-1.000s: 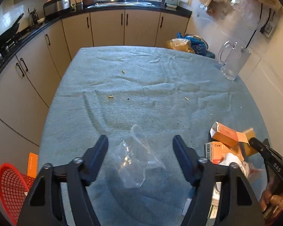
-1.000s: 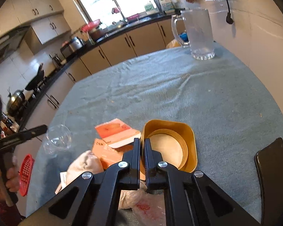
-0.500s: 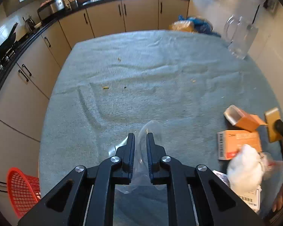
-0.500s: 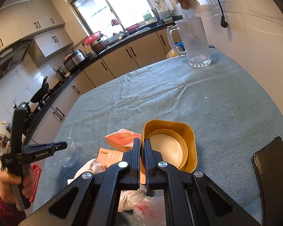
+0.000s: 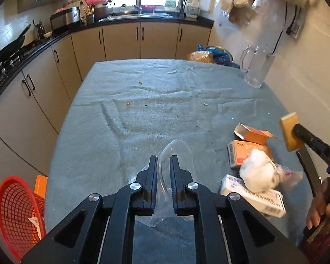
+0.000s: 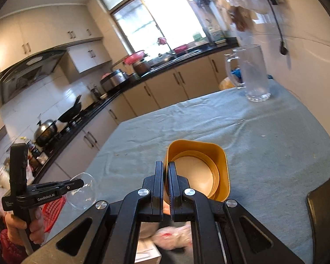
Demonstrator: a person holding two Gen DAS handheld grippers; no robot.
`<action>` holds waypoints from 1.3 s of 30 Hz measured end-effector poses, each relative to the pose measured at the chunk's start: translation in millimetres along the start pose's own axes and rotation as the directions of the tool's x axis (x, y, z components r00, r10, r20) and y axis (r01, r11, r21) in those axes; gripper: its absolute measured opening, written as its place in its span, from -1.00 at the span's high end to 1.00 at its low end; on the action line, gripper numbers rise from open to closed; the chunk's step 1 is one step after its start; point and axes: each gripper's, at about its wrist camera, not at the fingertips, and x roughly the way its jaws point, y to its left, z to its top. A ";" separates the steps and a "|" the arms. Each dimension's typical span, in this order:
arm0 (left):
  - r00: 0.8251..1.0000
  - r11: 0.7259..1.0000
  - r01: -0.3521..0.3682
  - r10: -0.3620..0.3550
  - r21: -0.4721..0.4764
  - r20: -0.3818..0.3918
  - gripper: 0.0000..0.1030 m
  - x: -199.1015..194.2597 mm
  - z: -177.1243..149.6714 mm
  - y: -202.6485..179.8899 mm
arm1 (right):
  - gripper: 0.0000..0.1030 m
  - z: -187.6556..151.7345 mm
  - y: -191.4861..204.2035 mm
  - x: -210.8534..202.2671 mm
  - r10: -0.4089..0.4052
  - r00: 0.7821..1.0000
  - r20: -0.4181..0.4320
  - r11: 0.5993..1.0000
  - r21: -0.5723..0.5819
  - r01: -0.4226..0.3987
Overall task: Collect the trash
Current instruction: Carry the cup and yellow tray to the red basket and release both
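My left gripper [image 5: 163,160] is shut on a clear plastic cup [image 5: 176,151], squashed between the pads and lifted off the grey cloth. In the right wrist view the same cup [image 6: 82,190] hangs from that gripper at the left. My right gripper [image 6: 165,167] is shut on the rim of a yellow square container [image 6: 200,167], which it holds above the table; from the left wrist view that container [image 5: 290,132] shows at the right edge. On the table lie two orange cartons [image 5: 250,140], a white wad [image 5: 258,173] and a white box [image 5: 253,195].
A red mesh basket [image 5: 15,215] stands on the floor at the table's left. A glass pitcher [image 6: 252,72] stands at the table's far right corner. Crumbs [image 5: 128,104] dot the cloth. Kitchen cabinets and counter run behind. A dark chair back [image 6: 325,215] is at the right.
The left gripper closed on the clear cup and lifted it. The right gripper raised the yellow container off the table and tilted upward.
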 end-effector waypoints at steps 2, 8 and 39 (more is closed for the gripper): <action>1.000 1.000 -0.001 0.001 0.006 0.019 0.80 -10.1 -6.6 -0.8 | 0.91 -6.3 11.8 -3.4 0.057 0.998 -0.014 0.998 0.004 -0.057; 0.996 1.000 0.020 -0.021 0.014 0.082 0.80 -44.1 -31.1 -3.2 | 0.91 -24.6 53.9 -16.2 0.120 0.992 -0.035 0.991 -0.054 -0.122; 0.982 0.996 0.022 -0.006 -0.083 0.190 0.80 -119.4 -105.4 56.0 | 0.91 -84.4 160.5 3.5 0.203 0.955 -0.216 0.955 -0.170 -0.241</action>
